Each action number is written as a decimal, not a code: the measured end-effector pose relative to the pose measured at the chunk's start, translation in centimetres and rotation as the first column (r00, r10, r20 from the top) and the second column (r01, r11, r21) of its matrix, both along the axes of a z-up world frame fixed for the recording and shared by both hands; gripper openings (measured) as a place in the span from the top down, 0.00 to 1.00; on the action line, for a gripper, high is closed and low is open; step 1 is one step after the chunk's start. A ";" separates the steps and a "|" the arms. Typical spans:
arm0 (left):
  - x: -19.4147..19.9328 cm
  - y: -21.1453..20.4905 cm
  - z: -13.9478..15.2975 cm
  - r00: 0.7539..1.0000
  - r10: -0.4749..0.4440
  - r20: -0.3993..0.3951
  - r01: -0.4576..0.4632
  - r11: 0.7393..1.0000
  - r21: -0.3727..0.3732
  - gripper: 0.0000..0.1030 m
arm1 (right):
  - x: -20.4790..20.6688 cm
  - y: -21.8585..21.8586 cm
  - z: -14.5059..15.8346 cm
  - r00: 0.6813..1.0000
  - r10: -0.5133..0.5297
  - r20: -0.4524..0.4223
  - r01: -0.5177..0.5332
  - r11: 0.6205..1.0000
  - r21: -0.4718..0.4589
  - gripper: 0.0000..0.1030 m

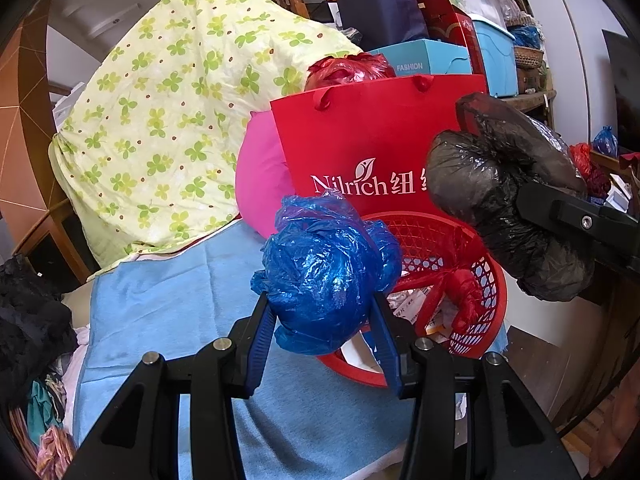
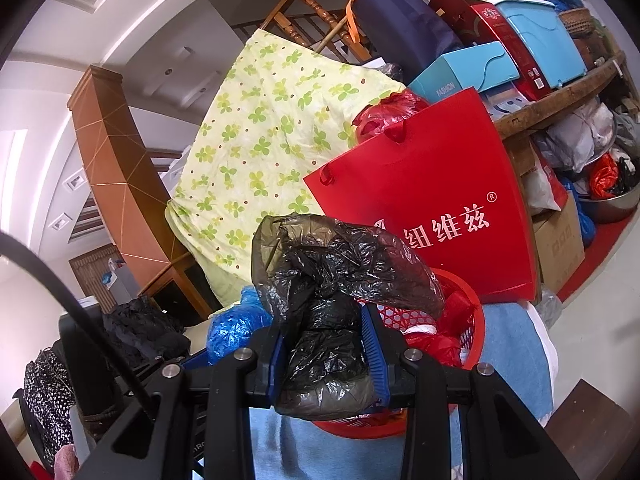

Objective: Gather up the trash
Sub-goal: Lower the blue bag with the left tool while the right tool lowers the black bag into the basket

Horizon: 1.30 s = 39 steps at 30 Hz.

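My left gripper (image 1: pixel 325 312) is shut on a crumpled blue plastic bag (image 1: pixel 326 272), held just in front of a red mesh basket (image 1: pixel 486 280). The basket holds paper scraps and a red plastic bag (image 1: pixel 464 300). My right gripper (image 2: pixel 330 348) is shut on a wadded black plastic bag (image 2: pixel 332 300), also seen as the black plastic bag (image 1: pixel 504 200) at the right of the left wrist view, above the basket's right rim. In the right wrist view the red basket (image 2: pixel 474 320) lies right behind the black bag, and the blue bag (image 2: pixel 234 330) shows at the left.
A red paper shopping bag (image 1: pixel 368 140) stands right behind the basket, with a red plastic bag (image 1: pixel 348 70) poking from its top. A clover-print quilt (image 1: pixel 168 120) and pink cushion (image 1: pixel 260 184) lie left. Blue cloth (image 1: pixel 168 320) covers the surface below. Boxes crowd the shelf (image 2: pixel 560 104) behind.
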<state>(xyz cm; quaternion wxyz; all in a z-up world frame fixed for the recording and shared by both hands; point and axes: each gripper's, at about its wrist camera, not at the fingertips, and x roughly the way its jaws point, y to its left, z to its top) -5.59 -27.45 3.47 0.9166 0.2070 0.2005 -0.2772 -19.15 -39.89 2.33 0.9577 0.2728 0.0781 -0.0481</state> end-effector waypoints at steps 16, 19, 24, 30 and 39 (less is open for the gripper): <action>1.1 -1.2 -0.6 1.000 -0.016 -0.021 0.017 1.000 0.008 0.52 | 0.1 -0.4 -0.1 1.000 -0.016 -0.023 0.017 0.999 0.027 0.63; 1.2 -1.5 -0.6 1.000 -0.017 -0.021 0.017 1.000 0.008 0.52 | 0.3 -0.5 -0.1 1.000 -0.018 -0.026 0.019 0.999 0.035 0.63; 1.6 -1.7 -0.5 1.000 -0.018 -0.022 0.018 1.000 0.005 0.52 | 0.5 -0.4 0.1 0.999 -0.019 -0.029 0.020 0.999 0.043 0.63; 2.0 -1.9 -0.2 1.000 -0.021 -0.021 0.021 1.000 -0.006 0.52 | 0.6 -0.4 0.0 0.999 -0.020 -0.026 0.021 0.999 0.041 0.63; 2.8 -1.9 0.2 0.999 -0.032 -0.029 0.031 0.999 -0.032 0.51 | 1.7 -0.5 0.5 1.000 -0.017 -0.017 0.018 0.998 0.064 0.63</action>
